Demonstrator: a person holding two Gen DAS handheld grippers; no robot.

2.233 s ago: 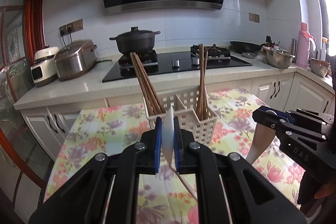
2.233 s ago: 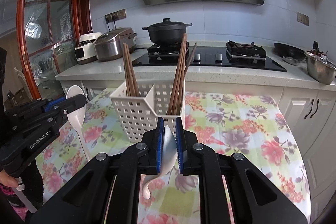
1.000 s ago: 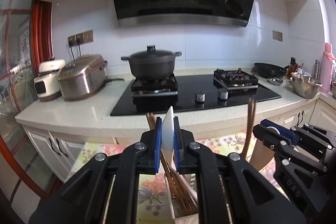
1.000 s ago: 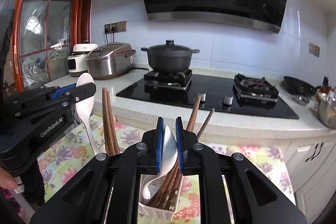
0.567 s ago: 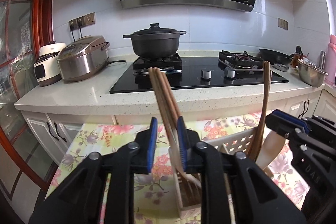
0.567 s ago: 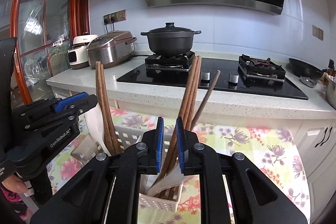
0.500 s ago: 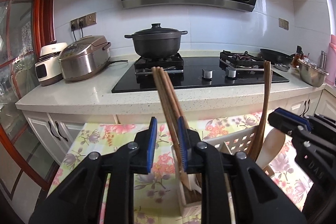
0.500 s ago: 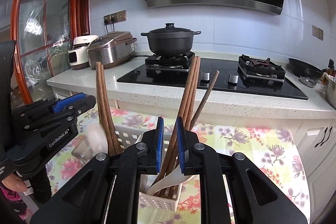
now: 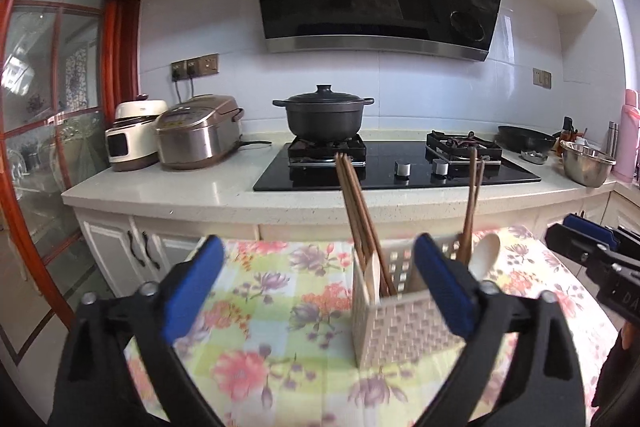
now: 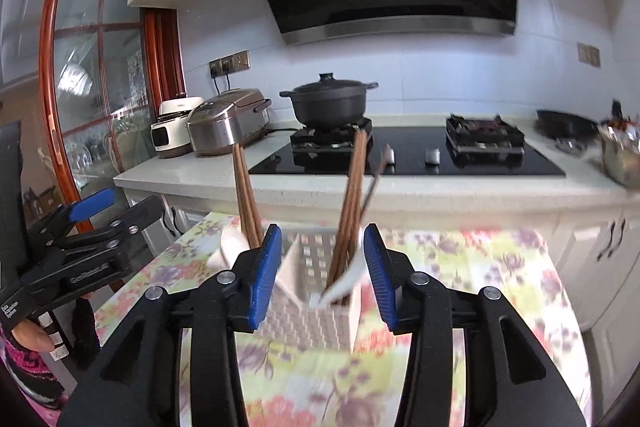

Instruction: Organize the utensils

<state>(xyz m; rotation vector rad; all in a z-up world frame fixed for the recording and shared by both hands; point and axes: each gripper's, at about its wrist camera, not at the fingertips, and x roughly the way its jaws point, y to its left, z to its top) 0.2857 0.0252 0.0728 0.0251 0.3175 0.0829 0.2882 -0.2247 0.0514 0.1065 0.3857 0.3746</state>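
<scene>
A white perforated utensil caddy (image 9: 404, 323) stands on the floral tablecloth (image 9: 272, 291); it also shows in the right wrist view (image 10: 312, 315). It holds brown chopsticks (image 9: 360, 219) and two white spoons, one in its left part (image 9: 374, 273) and one in its right part (image 9: 486, 253). In the right wrist view the spoons (image 10: 230, 247) (image 10: 346, 281) lean among the chopsticks (image 10: 352, 195). My left gripper (image 9: 316, 283) is open and empty, just short of the caddy. My right gripper (image 10: 320, 273) is open and empty, its jaws either side of the caddy's top.
Behind the table runs a counter (image 9: 168, 183) with a rice cooker (image 9: 198, 131), a black pot (image 9: 324, 113) on the hob, a pan (image 9: 524, 137) and a steel bowl (image 9: 586, 163). A glass door with a red frame (image 9: 24, 147) stands at the left.
Both grippers let go of their white spoons into the caddy, opened wide and drew back and up from it. The spoons now stand in the caddy.
</scene>
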